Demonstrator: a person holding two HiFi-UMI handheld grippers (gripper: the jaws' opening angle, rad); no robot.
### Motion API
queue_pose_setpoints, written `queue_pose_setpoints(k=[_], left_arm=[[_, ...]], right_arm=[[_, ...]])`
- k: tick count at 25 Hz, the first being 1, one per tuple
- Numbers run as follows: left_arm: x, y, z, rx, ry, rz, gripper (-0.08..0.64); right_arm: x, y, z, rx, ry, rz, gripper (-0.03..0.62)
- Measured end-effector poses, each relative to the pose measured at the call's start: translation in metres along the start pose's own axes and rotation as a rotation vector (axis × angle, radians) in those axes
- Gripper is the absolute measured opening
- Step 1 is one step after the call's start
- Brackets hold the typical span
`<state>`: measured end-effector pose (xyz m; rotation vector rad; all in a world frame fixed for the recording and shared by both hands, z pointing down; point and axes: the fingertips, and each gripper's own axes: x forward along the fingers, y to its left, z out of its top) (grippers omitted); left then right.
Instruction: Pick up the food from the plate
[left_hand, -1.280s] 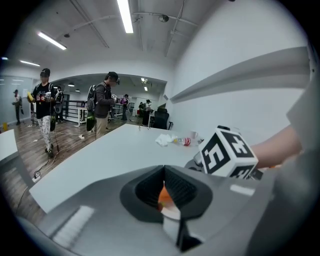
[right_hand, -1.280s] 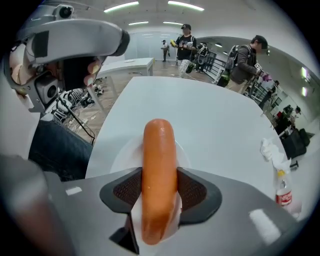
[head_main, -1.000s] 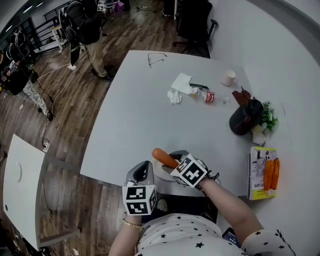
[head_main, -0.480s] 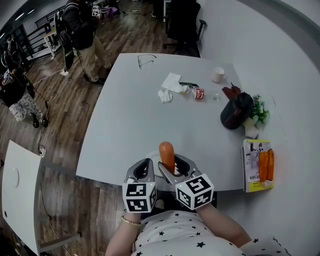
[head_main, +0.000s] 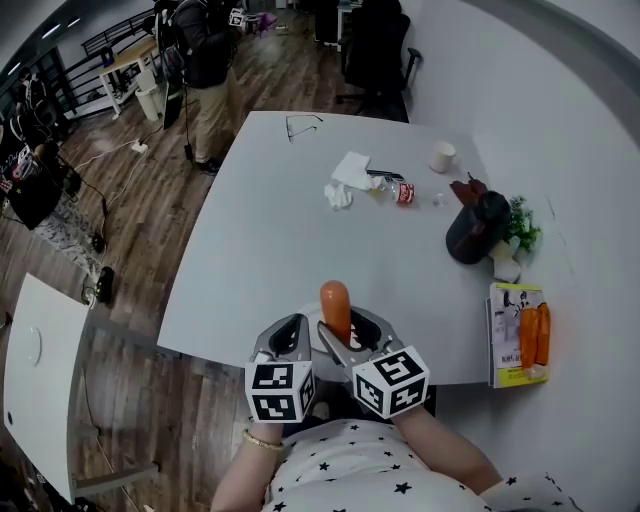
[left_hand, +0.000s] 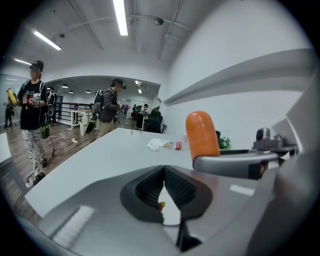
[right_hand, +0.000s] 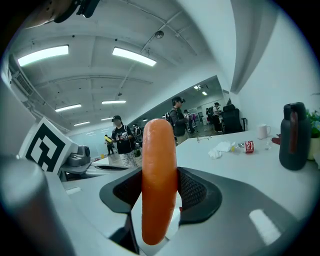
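An orange sausage-shaped piece of food (head_main: 335, 308) stands on end at the table's near edge. My right gripper (head_main: 345, 335) is shut on its lower half. In the right gripper view the food (right_hand: 159, 180) fills the gap between the ribbed pads, and my right gripper (right_hand: 159, 195) grips it across the middle. My left gripper (head_main: 290, 338) sits just to the left, shut, with nothing between its pads (left_hand: 163, 190). From the left gripper view the food (left_hand: 201, 135) rises above the right gripper's jaw. The grippers hide the plate in the head view.
On the white table (head_main: 270, 230) farther back lie a crumpled tissue (head_main: 348, 170), a small can (head_main: 406, 193), a cup (head_main: 443, 156) and glasses (head_main: 304, 124). A black bottle (head_main: 476, 228), a plant (head_main: 523, 232) and a book (head_main: 520, 335) are at right. A person (head_main: 205, 60) stands beyond.
One second ago the food lay tilted to the left in my right gripper. It now points straight away from me, and the right gripper has drawn back beside the left one.
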<state>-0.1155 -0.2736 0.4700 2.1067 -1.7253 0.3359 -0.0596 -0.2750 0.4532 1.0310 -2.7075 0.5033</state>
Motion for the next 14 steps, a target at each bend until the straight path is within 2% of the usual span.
queue_pose_setpoints(k=[14], left_arm=[[-0.0002,0.0002,-0.0004,-0.012,-0.001,0.010,0.008]], right_arm=[[-0.0075,-0.0055,0.0000,-0.015,-0.001,-0.016,0.212]])
